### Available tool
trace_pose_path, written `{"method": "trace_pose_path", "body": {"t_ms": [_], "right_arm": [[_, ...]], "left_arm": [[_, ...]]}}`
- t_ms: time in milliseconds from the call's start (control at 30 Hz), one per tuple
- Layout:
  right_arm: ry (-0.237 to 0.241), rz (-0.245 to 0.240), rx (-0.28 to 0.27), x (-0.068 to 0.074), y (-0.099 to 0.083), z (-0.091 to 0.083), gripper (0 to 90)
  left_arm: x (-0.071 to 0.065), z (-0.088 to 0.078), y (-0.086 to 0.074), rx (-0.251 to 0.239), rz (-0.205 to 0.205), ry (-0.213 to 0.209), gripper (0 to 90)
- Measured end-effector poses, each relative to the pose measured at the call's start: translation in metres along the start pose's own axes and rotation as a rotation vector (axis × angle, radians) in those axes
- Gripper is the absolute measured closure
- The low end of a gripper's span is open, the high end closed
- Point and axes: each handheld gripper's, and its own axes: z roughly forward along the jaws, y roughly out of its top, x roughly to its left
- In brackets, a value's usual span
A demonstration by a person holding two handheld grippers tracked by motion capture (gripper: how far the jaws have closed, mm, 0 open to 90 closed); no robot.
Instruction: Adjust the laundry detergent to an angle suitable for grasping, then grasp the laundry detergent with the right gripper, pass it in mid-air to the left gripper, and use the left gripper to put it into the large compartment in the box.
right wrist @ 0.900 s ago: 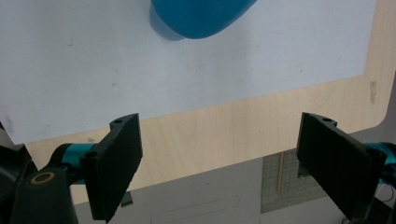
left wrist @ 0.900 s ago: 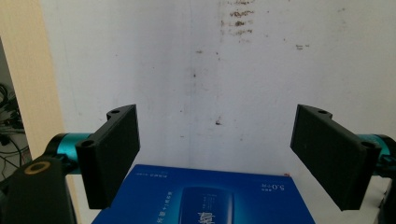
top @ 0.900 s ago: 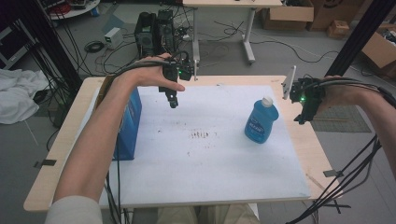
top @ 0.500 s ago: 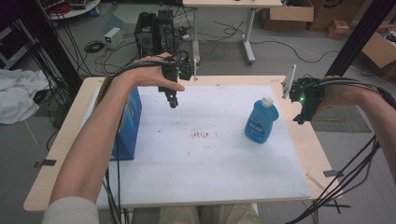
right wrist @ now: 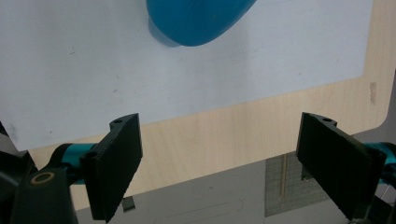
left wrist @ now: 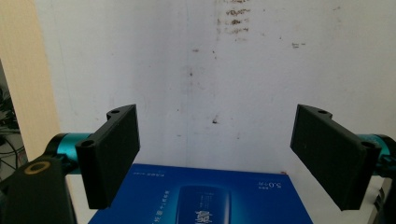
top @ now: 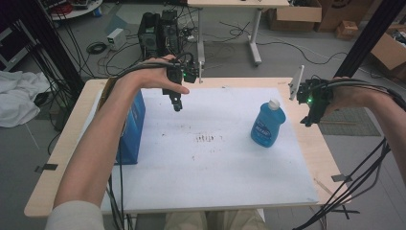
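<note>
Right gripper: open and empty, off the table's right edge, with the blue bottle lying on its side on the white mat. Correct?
Not quite. The blue bottle stands upright on the white mat, white cap on top, as the high view shows. The right gripper is indeed open and empty, off the table's right edge.

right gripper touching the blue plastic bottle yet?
Apart. In the high view the right gripper hangs off the table edge, bare white board between it and the blue plastic bottle; its jaws stand open and empty.
</note>
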Motion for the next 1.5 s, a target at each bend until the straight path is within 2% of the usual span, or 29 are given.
{"method": "trace_pose_path", "body": {"t_ms": [133,167,200,233,267,367,400,467,500,567,633,667,767,800,833,900,933,967,1000,1167,1200,1267,1300,1333,1367,1400,1433,1467,1500], "right_arm": [[-0.006,0.006,-0.011,-0.001,-0.001,-0.001,13.8],[-0.011,0.012,-0.008,-0.001,-0.001,-0.001,13.8],[0.000,0.000,-0.010,-0.001,0.001,-0.001,13.8],[0.000,0.002,-0.001,0.000,-0.001,0.001,13.8],[-0.008,0.015,-0.010,-0.001,-0.001,-0.001,13.8],[-0.010,0.013,-0.004,-0.002,-0.001,0.001,13.8],[-0.002,-0.004,-0.008,-0.001,0.000,0.000,13.8],[-0.014,0.019,-0.005,-0.002,-0.001,0.002,13.8],[-0.005,0.006,-0.011,-0.001,-0.001,-0.001,13.8],[-0.006,0.030,-0.012,-0.002,-0.004,0.003,13.8],[-0.009,0.013,-0.007,-0.002,-0.001,0.002,13.8],[-0.005,0.037,-0.012,-0.001,-0.004,0.003,13.8],[0.001,0.038,-0.041,0.002,-0.004,-0.001,13.8],[-0.013,0.020,-0.009,-0.002,-0.002,0.003,13.8],[0.002,0.043,-0.047,0.004,-0.004,-0.002,13.8],[0.002,0.040,-0.046,0.002,-0.004,-0.001,13.8],[-0.003,0.047,-0.053,0.010,-0.004,-0.003,13.8],[0.001,0.048,-0.070,0.010,-0.003,-0.003,13.8],[0.002,0.040,-0.042,0.002,-0.004,-0.001,13.8],[-0.004,0.045,-0.048,0.009,-0.004,-0.003,13.8],[0.002,0.087,-0.094,0.011,-0.002,0.001,13.8],[0.000,0.088,-0.091,0.011,-0.002,0.001,13.8],[0.005,0.124,-0.097,0.014,-0.001,0.007,13.8],[0.007,0.095,-0.098,0.012,-0.002,0.003,13.8],[0.011,0.141,-0.111,0.014,-0.002,0.010,13.8],[0.005,0.108,-0.097,0.013,-0.001,0.006,13.8],[0.030,0.167,-0.131,0.015,-0.002,0.015,13.8],[0.021,0.156,-0.121,0.014,-0.002,0.012,13.8],[0.039,0.186,-0.142,0.017,-0.003,0.019,13.8]], "left_arm": [[0.000,0.000,-0.001,0.002,-0.001,-0.002,15.8],[0.001,-0.003,-0.003,-0.015,-0.008,0.020,15.8],[-0.002,-0.003,-0.001,-0.013,0.000,0.021,15.8],[0.000,0.000,-0.001,0.002,-0.001,-0.002,15.8],[0.000,0.000,0.000,-0.002,0.000,-0.001,15.8],[0.000,-0.001,0.000,-0.006,-0.002,0.000,15.8],[0.000,0.000,0.000,0.003,0.001,0.001,15.8],[0.000,0.000,0.000,-0.002,-0.002,-0.001,15.8],[-0.001,-0.001,-0.001,-0.001,-0.001,-0.003,15.8],[0.000,-0.001,-0.001,-0.004,-0.009,-0.005,15.8],[0.000,-0.001,0.001,-0.004,-0.005,-0.003,15.8],[-0.001,-0.001,0.002,-0.003,-0.005,0.001,15.8],[0.000,-0.001,-0.001,-0.004,-0.009,-0.005,15.8],[-0.001,-0.001,0.003,-0.006,-0.004,0.004,15.8],[-0.001,-0.001,0.003,-0.002,-0.004,0.003,15.8],[0.000,-0.001,0.004,-0.005,-0.001,-0.002,15.8],[0.000,-0.001,0.004,-0.009,-0.002,0.002,15.8],[-0.001,-0.001,0.003,-0.001,-0.005,0.001,15.8],[0.000,-0.001,0.003,-0.004,-0.005,-0.001,15.8],[0.000,0.000,0.006,-0.010,0.007,0.001,15.8],[0.000,0.000,0.006,-0.011,0.007,-0.001,15.8],[0.000,0.001,0.005,-0.009,0.006,0.000,15.8],[0.000,0.000,0.006,-0.011,0.007,-0.002,15.8],[0.000,0.001,0.005,-0.007,0.002,-0.001,15.8],[0.000,0.001,0.006,-0.008,0.007,-0.004,15.8],[0.000,0.001,0.005,-0.011,0.006,0.000,15.8],[0.000,0.001,0.005,-0.009,0.004,0.001,15.8],[0.000,0.001,0.004,-0.016,0.009,0.001,15.8],[0.000,0.001,0.005,-0.013,0.008,-0.001,15.8]]}}
